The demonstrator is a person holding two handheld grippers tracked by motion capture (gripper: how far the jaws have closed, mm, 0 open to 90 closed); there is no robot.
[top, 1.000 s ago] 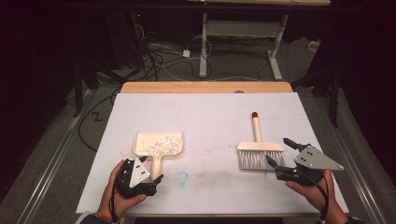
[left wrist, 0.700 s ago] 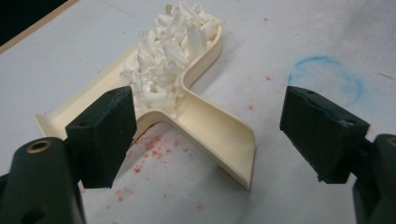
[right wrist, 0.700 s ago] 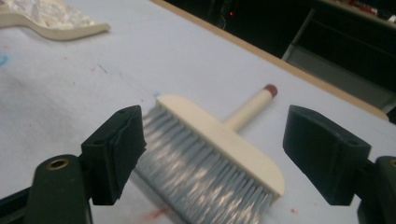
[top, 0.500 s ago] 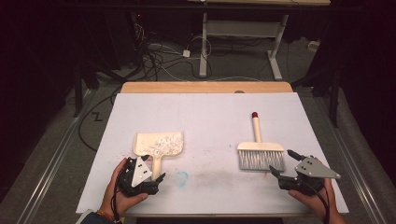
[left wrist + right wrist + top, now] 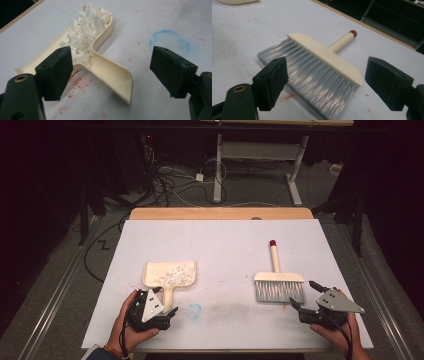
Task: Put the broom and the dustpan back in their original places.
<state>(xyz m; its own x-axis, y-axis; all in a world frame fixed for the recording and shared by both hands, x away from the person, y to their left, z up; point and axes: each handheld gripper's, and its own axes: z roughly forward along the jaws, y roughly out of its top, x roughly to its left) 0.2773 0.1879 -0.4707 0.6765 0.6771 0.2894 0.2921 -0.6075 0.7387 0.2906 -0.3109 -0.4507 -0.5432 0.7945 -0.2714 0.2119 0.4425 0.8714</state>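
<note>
Surface: white sheet (image 5: 220, 245) over a wooden table (image 5: 220, 213), dark room and loose cables beyond its far edge.
Left gripper: left gripper (image 5: 107, 72) held low at the near edge, jaws spread wide with nothing pressed between the pads; the dustpan's handle lies on the sheet in the gap, untouched.
Dustpan: cream dustpan (image 5: 100, 56) just ahead of the left gripper, flat on the sheet, handle end towards the gripper, pan end farther off.
Scraps: heap of white paper scraps (image 5: 85, 30) piled inside the pan, beyond the handle; a few stray bits lie on the sheet beside the pan.
Right gripper: right gripper (image 5: 324, 82) also low at the near edge, jaws at their widest and empty; they have just been opening, with nothing between them.
Brush: hand brush (image 5: 317, 65) just ahead of the right gripper, lying flat, grey bristles towards the gripper, red-tipped handle pointing away.
Marks: faint blue ring (image 5: 194, 309) and red specks on the sheet between the two grippers.
Done: sweeping looks finished, since the scraps sit in the pan and both tools lie set down.
Left: probably little; perhaps emptying the pan, or collecting the stray bits near it.
</note>
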